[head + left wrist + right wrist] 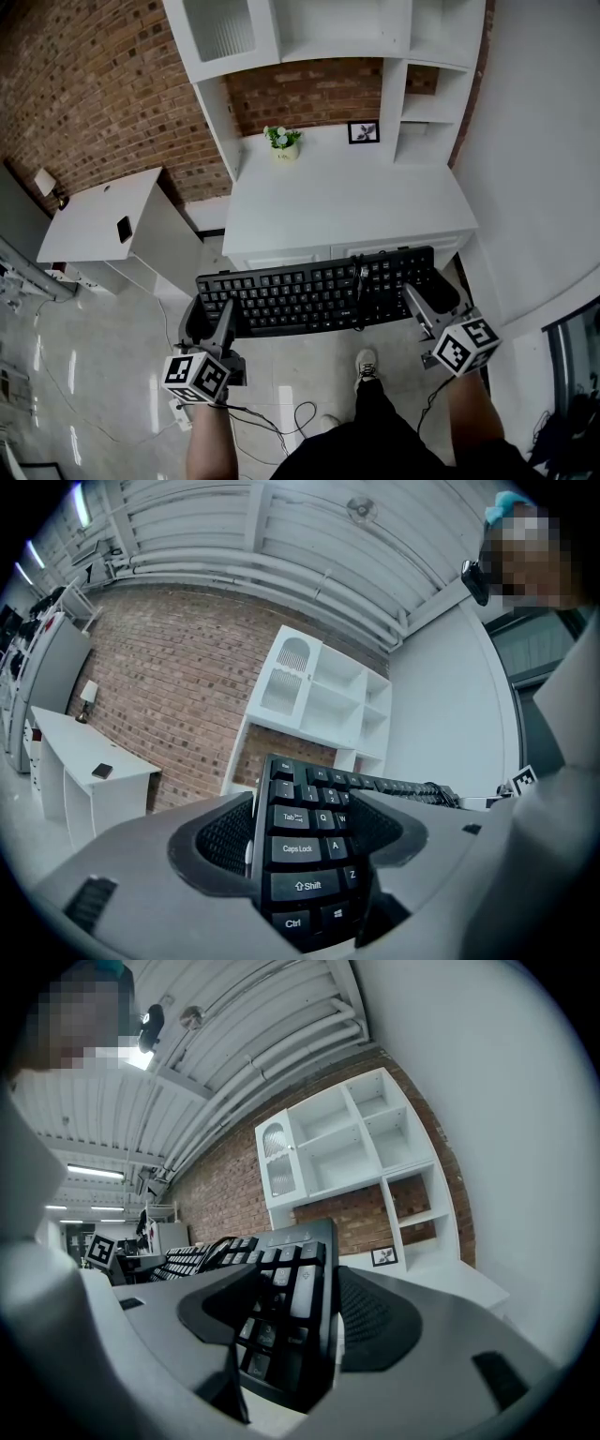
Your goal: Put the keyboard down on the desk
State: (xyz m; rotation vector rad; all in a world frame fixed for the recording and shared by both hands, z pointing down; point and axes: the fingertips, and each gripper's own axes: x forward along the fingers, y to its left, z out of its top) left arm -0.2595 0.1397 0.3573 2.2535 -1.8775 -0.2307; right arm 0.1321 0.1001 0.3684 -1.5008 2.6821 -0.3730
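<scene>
Over the floor (pixel 112 375), just short of the counter (pixel 347 202): keyboard (pixel 314 292) held level at both ends.
Left gripper (pixel 226 309) clamps the Ctrl/Shift end, right gripper (pixel 419 300) the numpad end. Both forearms (pixel 211 441) reach forward from below, grippers angled slightly inward. Keyboard hangs apart from the counter.

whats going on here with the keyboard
A person is holding a black keyboard by its two ends. The left gripper is shut on the end with the Ctrl and Shift keys, and the right gripper is shut on the other end. The keyboard hangs roughly level above the floor, just in front of the white desk, and is not yet on it. A small plant and a framed picture stand at the back of the desk.
</scene>
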